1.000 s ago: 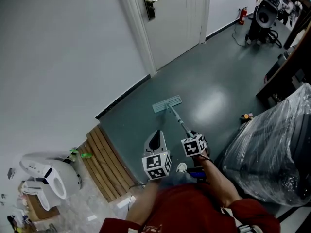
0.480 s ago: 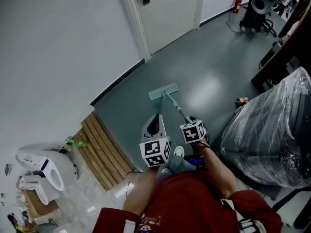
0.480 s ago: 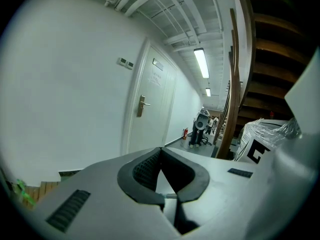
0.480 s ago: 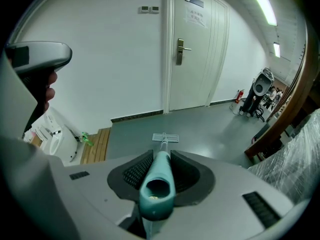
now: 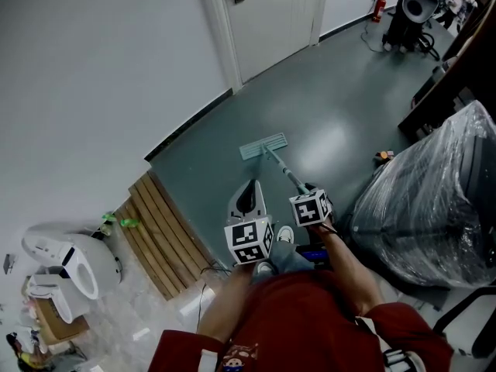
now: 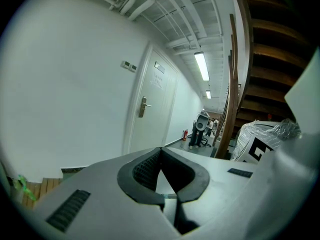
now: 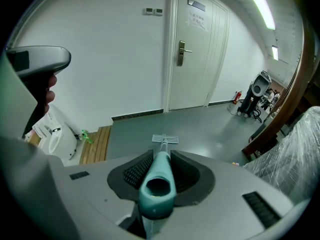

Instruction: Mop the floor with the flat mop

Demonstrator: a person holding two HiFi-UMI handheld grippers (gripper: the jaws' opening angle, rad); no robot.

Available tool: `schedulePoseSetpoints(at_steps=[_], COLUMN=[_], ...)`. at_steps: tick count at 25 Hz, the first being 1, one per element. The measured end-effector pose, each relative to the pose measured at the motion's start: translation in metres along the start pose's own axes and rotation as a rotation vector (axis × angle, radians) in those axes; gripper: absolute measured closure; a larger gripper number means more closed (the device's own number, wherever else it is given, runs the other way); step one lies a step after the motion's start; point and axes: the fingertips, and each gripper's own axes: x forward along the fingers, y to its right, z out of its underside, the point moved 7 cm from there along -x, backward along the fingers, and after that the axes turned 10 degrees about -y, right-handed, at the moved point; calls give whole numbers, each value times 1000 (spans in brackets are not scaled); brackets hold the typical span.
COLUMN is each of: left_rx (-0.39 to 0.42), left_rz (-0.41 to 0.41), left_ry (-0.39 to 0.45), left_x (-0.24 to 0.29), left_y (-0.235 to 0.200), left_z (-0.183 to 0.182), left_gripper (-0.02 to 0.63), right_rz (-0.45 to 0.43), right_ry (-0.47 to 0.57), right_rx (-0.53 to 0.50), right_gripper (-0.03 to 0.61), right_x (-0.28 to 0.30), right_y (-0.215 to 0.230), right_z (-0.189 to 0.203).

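The right gripper [image 7: 161,158] is clamped on the teal mop handle [image 7: 158,186]. The handle slopes away ahead of it to the flat mop head [image 5: 263,146], which lies flat on the grey floor [image 5: 341,91]. Just to its left, the left gripper [image 6: 160,153] holds nothing, its jaws closed together and aimed towards the white door [image 6: 150,109].

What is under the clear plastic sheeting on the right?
Only a dark bulky mass shows through the plastic sheeting. The crinkled wrap hides what it is.
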Motion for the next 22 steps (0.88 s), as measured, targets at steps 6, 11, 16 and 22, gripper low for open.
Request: schedulePoseSetpoints(at_steps=[6,11,16,22], left_rx=[-1,-5,-8,-7], left_rz=[2,4,13,15], left_ry=[-1,2,-2,-22], left_x=[-28,-56,-89,-126], left_y=[3,6,8,12], left_z=[15,30,47,72], left_gripper=[598,598,598,598], right_rz=[2,12,21,22], right_ry=[6,2,-2,-13], right_rx=[3,3,8,20], right_gripper=[460,460,460,460], right_x=[-13,-24,-41,-57], right_y=[-15,-27,-44,-61], right_z=[23,49,78,118])
